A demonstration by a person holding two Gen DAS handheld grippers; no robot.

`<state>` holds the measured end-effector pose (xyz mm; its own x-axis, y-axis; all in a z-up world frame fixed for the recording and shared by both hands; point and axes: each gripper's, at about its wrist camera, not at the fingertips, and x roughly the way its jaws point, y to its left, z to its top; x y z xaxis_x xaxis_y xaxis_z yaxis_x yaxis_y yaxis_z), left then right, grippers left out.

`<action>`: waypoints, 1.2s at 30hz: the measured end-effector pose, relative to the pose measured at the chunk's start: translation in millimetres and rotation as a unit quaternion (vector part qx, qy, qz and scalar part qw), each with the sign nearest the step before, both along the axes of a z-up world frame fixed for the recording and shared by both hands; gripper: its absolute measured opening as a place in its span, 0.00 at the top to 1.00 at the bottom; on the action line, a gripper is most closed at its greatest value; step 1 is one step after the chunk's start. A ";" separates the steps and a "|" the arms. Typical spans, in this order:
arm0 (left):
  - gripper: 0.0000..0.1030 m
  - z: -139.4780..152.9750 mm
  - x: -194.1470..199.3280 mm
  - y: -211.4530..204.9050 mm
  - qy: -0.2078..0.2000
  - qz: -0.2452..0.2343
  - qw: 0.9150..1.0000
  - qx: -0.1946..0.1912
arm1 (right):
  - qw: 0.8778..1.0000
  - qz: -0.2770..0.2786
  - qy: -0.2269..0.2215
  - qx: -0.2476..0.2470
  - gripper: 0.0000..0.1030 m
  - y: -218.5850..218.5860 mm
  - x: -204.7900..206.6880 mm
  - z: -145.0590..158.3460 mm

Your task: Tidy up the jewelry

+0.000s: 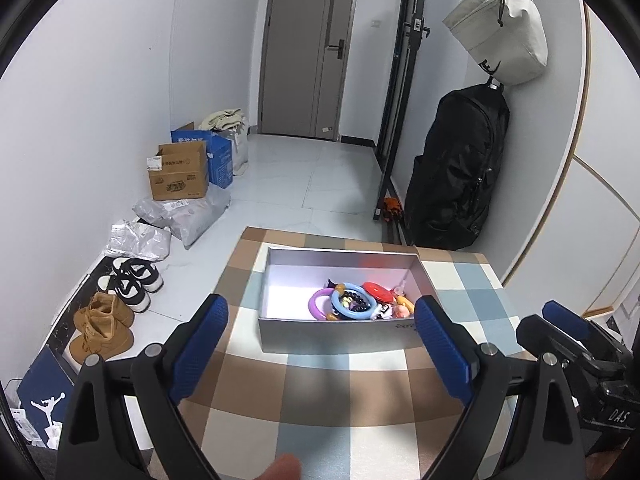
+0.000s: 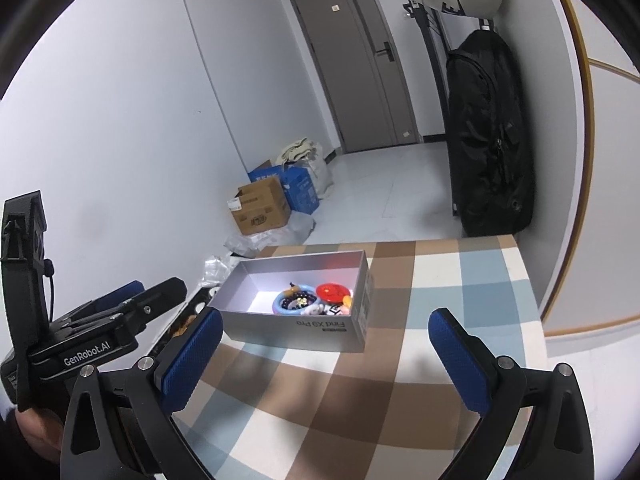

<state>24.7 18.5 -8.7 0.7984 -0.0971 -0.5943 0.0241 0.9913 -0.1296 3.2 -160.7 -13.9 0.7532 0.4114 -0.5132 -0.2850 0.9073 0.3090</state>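
Note:
An open grey box (image 1: pixel 336 334) (image 2: pixel 292 330) stands on the checked tablecloth. Inside its right end lies a heap of jewelry: a light blue ring (image 1: pixel 354 310) (image 2: pixel 280 306), a purple ring (image 1: pixel 316 304), a red disc (image 1: pixel 376 291) (image 2: pixel 332 292), dark beads and small charms. My left gripper (image 1: pixel 322 354) is open and empty, just in front of the box. My right gripper (image 2: pixel 326 360) is open and empty, in front of the box and to its right. The right gripper (image 1: pixel 568 328) shows at the right of the left wrist view; the left gripper (image 2: pixel 132 300) shows at the left of the right wrist view.
The checked table (image 1: pixel 332 400) (image 2: pixel 460 280) ends near a white wall on the right. A black backpack (image 1: pixel 460 168) and a grey bag (image 1: pixel 500 32) hang behind it. Cardboard boxes (image 1: pixel 180 176), parcels and shoes (image 1: pixel 120 292) line the floor at left. A grey door (image 1: pixel 308 48) is far back.

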 end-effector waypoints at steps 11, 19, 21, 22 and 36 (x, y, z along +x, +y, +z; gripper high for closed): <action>0.11 1.1 -1.5 -3.8 -0.005 -0.005 1.000 0.005 | 1.000 0.001 0.001 0.008 0.00 -2.6 -0.2 0.8; 0.11 1.2 -0.9 -4.7 -0.004 -0.004 1.000 0.000 | 1.000 0.000 0.001 0.005 0.00 -2.1 -0.2 1.6; 0.11 0.7 -0.4 -5.2 -0.004 -0.004 1.000 -0.001 | 1.000 0.001 0.001 0.004 0.00 -1.8 -0.2 1.3; 0.11 0.7 -0.1 -5.3 -0.002 -0.006 1.000 -0.003 | 1.000 0.001 0.001 0.004 0.00 -1.8 -0.2 1.2; 0.11 -0.9 0.2 -5.9 0.001 -0.003 1.000 -0.002 | 1.000 0.002 0.005 0.002 0.00 -0.8 0.5 -1.1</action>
<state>24.9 12.6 -9.6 0.7968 -0.1041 -0.5952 0.0292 0.9905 -0.1341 3.7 -161.5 -15.0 0.7471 0.4158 -0.5186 -0.2849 0.9052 0.3153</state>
